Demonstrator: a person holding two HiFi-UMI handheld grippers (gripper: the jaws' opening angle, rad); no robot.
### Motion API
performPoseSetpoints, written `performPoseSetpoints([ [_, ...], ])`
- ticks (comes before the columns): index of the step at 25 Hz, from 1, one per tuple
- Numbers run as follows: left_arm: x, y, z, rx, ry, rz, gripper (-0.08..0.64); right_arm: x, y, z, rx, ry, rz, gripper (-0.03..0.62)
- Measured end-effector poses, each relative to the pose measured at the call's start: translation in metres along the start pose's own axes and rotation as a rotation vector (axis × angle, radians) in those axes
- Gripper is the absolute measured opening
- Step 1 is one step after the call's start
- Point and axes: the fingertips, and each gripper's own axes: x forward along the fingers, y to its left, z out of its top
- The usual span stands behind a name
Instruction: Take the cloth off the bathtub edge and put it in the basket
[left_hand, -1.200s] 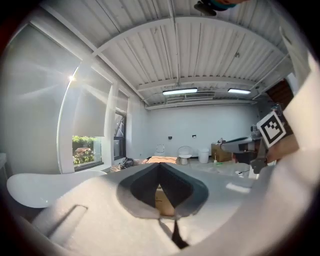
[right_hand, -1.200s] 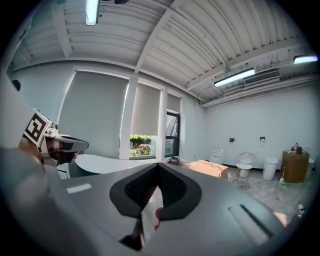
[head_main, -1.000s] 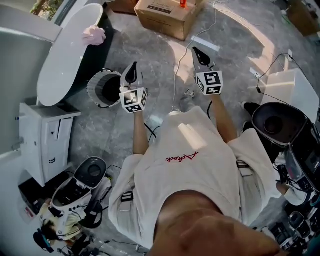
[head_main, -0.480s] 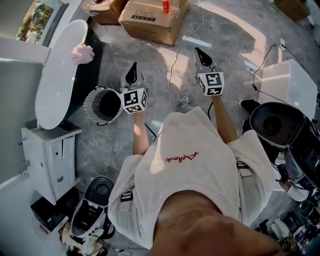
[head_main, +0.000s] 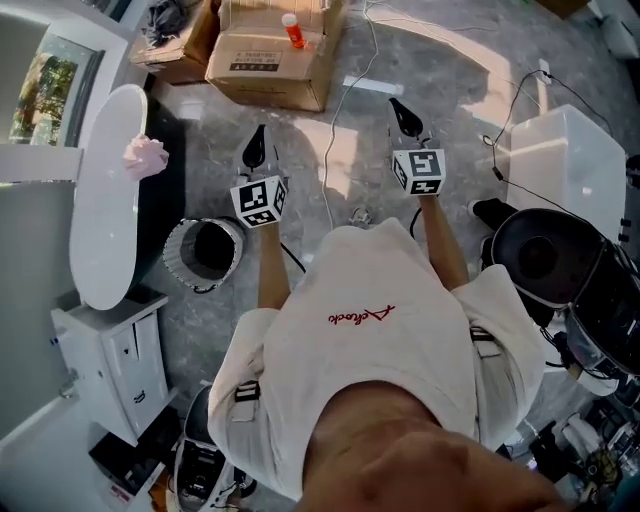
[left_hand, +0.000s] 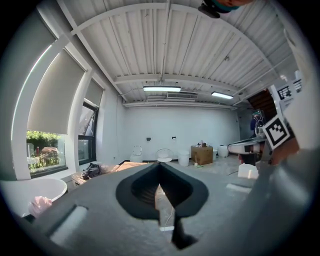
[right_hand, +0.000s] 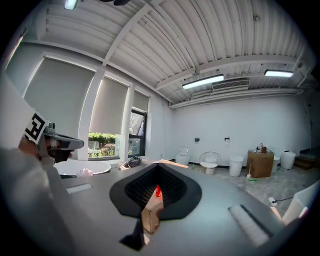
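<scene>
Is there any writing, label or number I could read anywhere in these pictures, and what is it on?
Red cursive word on the person's white T-shirt: too blurred to read.
Dark print on the brown cardboard box: too small to read.
Square patterns on the cubes of the left gripper and right gripper: codes, no letters.
Nothing can be quoted.

Red cursive lettering runs across the white shirt (head_main: 360, 316) at the centre of the frame, too slanted to spell out. The cardboard box (head_main: 262, 62) at the top carries dark print, too small to read.
</scene>
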Motion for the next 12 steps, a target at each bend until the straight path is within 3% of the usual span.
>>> performPoseSetpoints([
  [5, 0.039, -0.019, -0.003, 0.017, 0.019, -0.050, 0.000, 0.003, -0.041, -0.007, 0.017, 0.007, -0.057, 0.007],
  [12, 0.062, -0.038, -0.017, 0.006, 0.049, -0.101, 0.000, 0.004, -0.051, -0.020, 0.023, 0.033, -0.068, 0.006],
])
